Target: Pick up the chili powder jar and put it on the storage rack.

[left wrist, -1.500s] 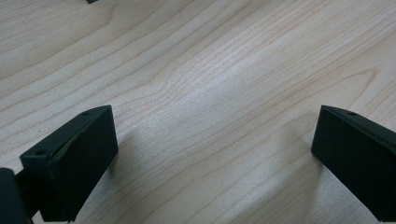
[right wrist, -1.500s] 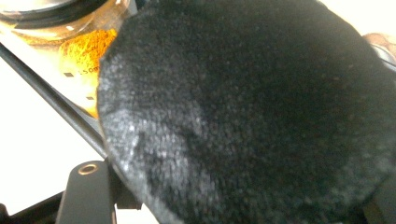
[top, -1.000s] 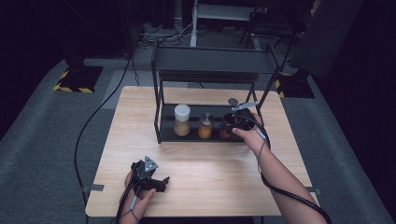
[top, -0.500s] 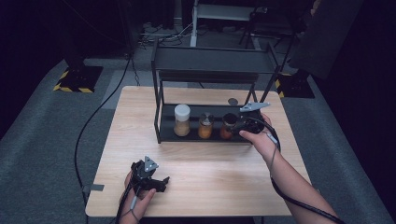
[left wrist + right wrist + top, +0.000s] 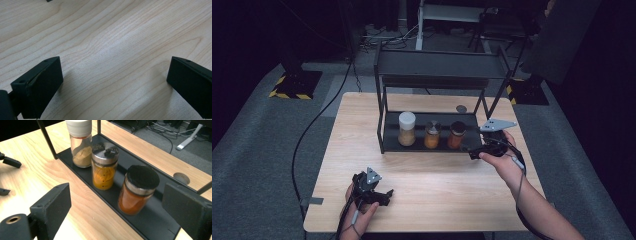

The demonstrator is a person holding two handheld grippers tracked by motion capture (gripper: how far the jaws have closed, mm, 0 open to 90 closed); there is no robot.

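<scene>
A black two-tier rack [image 5: 439, 80] stands at the back of the wooden table [image 5: 362, 130]. Its lower shelf [image 5: 152, 220] holds three spice jars: a white-capped jar [image 5: 406, 129] [image 5: 80, 142], a silver-lidded orange jar [image 5: 432, 135] [image 5: 103, 167] and a black-lidded red-orange jar [image 5: 457, 135] [image 5: 137, 192]. My right gripper [image 5: 474, 151] [image 5: 119, 207] hovers off the rack's front right corner. Its jaws have just been opening, and the black-lidded jar stands ahead of them untouched. My left gripper [image 5: 384, 196] [image 5: 115, 82] rests open on bare wood near the front edge.
A round cable hole [image 5: 461, 108] [image 5: 181, 178] sits in the tabletop behind the rack. The rack's upright posts [image 5: 381, 125] flank the shelf. Cables trail over the grey floor [image 5: 262, 150] at the left. Bare wood stretches between the two hands.
My right gripper has drawn back to the right and slightly up, away from the black-lidded jar, and its jaws have spread. The jar stays on the shelf. The left gripper has kept still.
</scene>
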